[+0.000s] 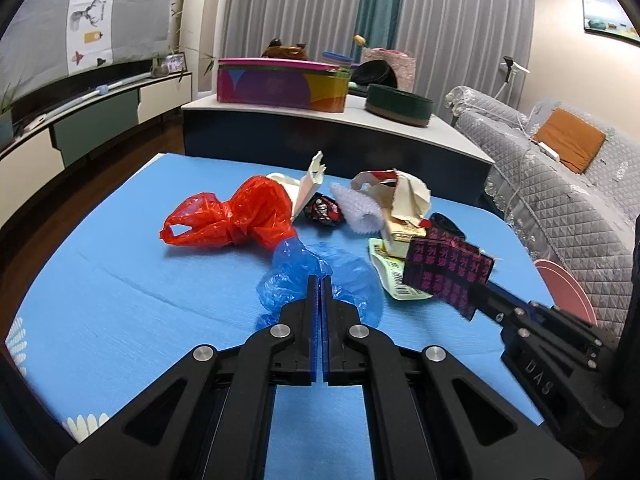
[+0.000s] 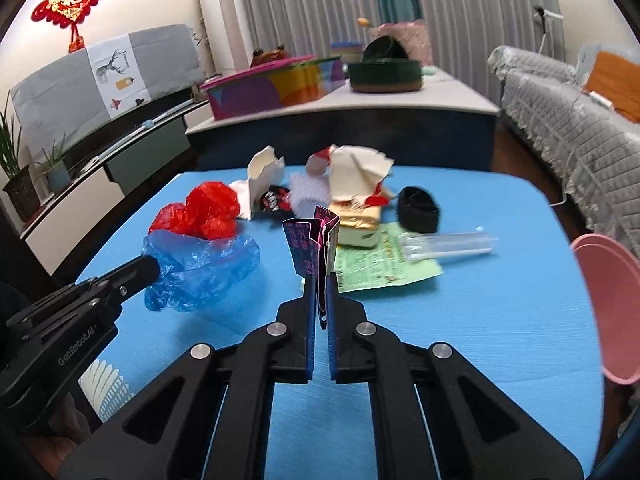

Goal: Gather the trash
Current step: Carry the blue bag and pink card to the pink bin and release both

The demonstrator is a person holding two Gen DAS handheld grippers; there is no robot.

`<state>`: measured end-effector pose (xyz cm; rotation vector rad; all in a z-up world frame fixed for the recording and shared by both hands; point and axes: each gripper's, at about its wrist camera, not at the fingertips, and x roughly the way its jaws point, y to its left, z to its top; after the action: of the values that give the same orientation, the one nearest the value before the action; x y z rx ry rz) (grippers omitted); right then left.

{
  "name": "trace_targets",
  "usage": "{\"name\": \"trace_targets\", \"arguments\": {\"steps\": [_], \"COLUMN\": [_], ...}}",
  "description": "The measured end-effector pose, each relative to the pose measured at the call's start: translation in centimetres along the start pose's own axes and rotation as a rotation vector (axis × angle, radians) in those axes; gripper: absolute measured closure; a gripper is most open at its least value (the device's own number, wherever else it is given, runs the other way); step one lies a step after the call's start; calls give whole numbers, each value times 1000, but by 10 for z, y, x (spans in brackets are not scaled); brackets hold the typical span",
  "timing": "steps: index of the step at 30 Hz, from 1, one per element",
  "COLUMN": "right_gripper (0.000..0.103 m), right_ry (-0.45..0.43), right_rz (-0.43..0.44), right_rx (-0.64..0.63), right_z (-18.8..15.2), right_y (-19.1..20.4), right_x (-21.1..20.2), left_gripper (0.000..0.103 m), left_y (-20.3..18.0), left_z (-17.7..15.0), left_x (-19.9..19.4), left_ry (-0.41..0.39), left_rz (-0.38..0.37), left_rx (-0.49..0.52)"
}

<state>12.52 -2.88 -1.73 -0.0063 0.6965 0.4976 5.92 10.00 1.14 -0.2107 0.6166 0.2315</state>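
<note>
left claw (image 1: 320, 280): clamped on the blue plastic bag (image 1: 316, 276); bag bunched at the tips and, in the right view, hanging clear of the mat.
right claw (image 2: 320, 280): pinched nearly closed on a dark wrapper with pink print (image 2: 314, 240); wrapper stands up out of the tips, long axis roughly vertical.
key relation: pink bin (image 2: 608, 312) sits at the mat's right edge, right of both claws; right claw is the nearer one. Its mouth seems to face the mat, but only a slice of rim shows, so I can't confirm.
my read on next move: both loads travel right to the bin, right claw first since it is closer.
left behind, centre: red plastic bag (image 1: 236, 216), torn white carton (image 1: 308, 188), small dark snack packet (image 1: 323, 210), white fuzzy scrap (image 1: 358, 210), crumpled beige paper (image 1: 404, 196), gold packet (image 2: 358, 220).
left behind, right side: green printed sheet (image 2: 380, 260) flat on the mat, clear plastic tube (image 2: 448, 244) lying crosswise on its edge, black round piece (image 2: 418, 210) beyond.
surface: blue foam mat (image 1: 120, 280), lightly creased, rounded corners.
room: low counter (image 1: 280, 114) behind carries a colourful box (image 1: 280, 86) and a dark green tin (image 1: 400, 104); grey quilted sofa (image 1: 560, 200) to the right; grey curtains (image 1: 440, 20) at the back.
</note>
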Motion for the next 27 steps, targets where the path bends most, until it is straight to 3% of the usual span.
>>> {"name": "trace_targets", "arguments": {"steps": [16,27], "right_gripper": [98,98], "right_ry": [-79,-119], "right_rz": [-213,-339], "right_rx": [65,132], "right_z": [2,33], "right_y": [-51,-137], "right_x": [-93,-147], "left_gripper": [102,102], "left_y": [-54,-133], "left_z": [5,17], "left_x": [-44,-47], "left_ry": [-46,-51], "left_rz": [-137,-268], "left_rx": [113,193]}}
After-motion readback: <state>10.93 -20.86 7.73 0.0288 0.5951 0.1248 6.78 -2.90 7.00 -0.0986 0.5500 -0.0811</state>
